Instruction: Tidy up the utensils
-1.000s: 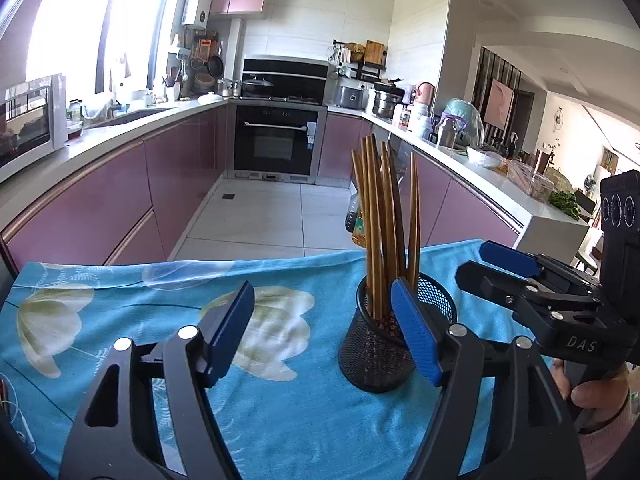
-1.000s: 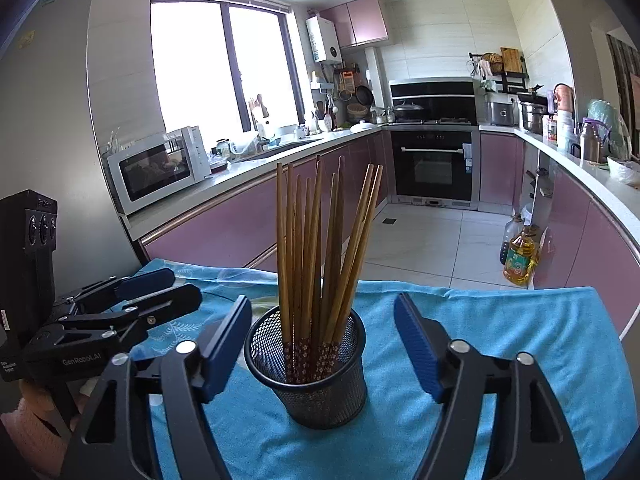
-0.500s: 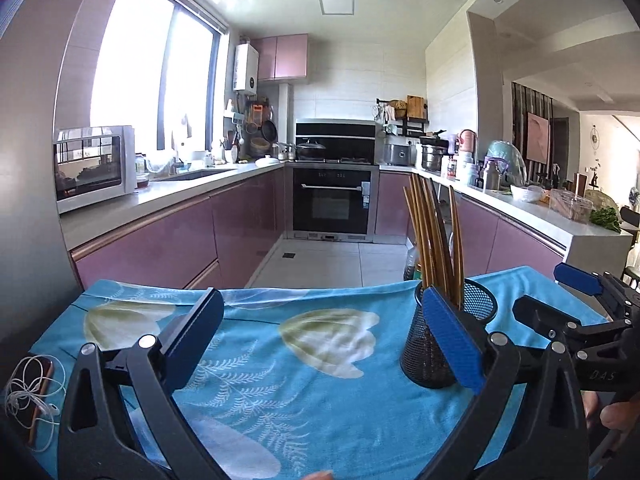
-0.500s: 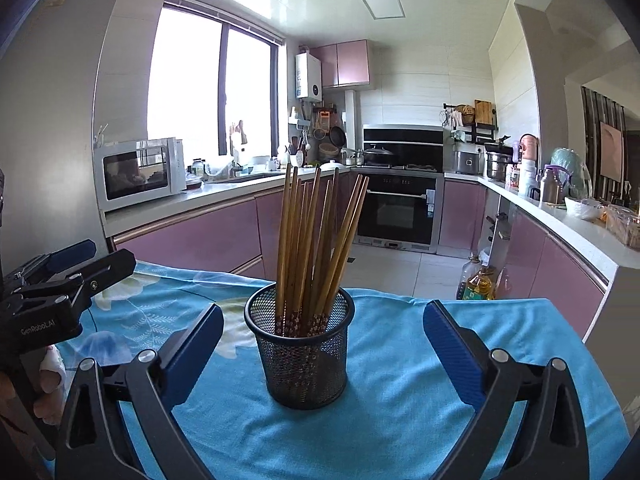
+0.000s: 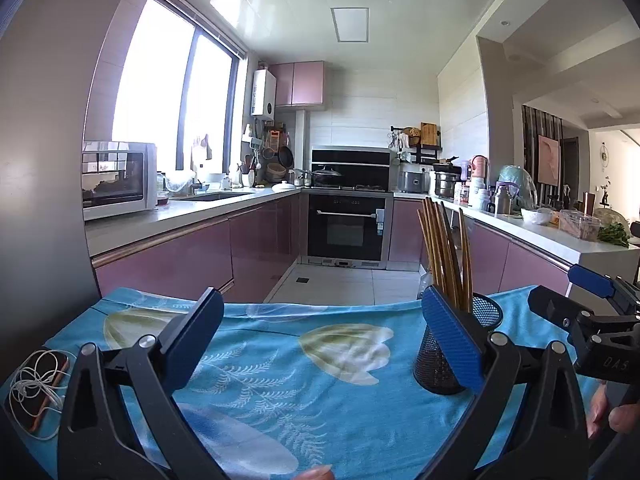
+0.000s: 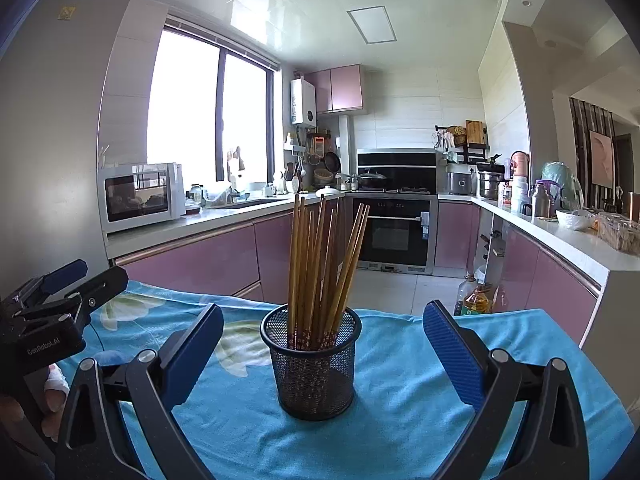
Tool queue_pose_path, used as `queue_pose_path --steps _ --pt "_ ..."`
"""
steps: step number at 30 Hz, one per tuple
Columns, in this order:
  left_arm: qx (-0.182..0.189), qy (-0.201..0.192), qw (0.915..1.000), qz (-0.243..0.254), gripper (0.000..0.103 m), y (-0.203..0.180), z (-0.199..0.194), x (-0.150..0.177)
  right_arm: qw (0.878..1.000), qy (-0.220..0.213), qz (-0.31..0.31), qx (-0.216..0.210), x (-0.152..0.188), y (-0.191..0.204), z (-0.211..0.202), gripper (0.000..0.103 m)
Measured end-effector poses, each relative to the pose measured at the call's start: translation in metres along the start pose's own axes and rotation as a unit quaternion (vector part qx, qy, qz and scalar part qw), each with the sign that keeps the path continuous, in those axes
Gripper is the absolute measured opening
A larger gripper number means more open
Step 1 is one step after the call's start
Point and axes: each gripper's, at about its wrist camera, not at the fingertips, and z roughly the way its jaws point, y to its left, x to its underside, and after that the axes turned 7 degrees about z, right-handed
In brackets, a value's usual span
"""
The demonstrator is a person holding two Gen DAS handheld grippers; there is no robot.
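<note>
Wooden chopsticks (image 6: 320, 264) are seen upright in a mesh holder (image 6: 314, 368) on the blue tablecloth (image 6: 400, 420). Both jaws have just been opened wide: the right gripper (image 6: 320, 356) frames the holder untouched, and the left gripper (image 5: 320, 344), empty, has been swung to its left. The sorting is judged finished.

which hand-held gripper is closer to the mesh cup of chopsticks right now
Right. The right hand-held gripper faces the mesh cup head-on, open jaws either side of it, not touching. The left hand-held gripper points past it; the cup sits behind its right finger.

Black mesh cup (image 6: 314, 368); brown chopsticks (image 6: 320, 264); blue floral cloth (image 6: 400, 408).
</note>
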Motion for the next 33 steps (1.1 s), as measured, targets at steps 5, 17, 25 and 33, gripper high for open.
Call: queue_pose_path --steps 5,17,25,33 --pt "-0.007 -0.006 1.0 0.003 0.098 -0.001 -0.005 0.001 1.0 -0.007 -0.003 0.001 0.001 0.003 -0.003 0.097" --pt "-0.01 -0.009 0.9999 -0.001 0.098 0.0 -0.008 0.003 1.0 -0.008 0.001 0.005 0.002 0.003 -0.004 0.097" --pt "-0.013 -0.009 0.9999 -0.003 0.098 0.0 -0.01 0.005 1.0 -0.014 -0.003 0.009 0.002 0.005 -0.009 0.097" --pt "-0.012 -0.009 0.9999 -0.002 0.098 0.001 -0.011 0.005 1.0 -0.018 -0.005 0.012 0.001 0.007 -0.012 0.097"
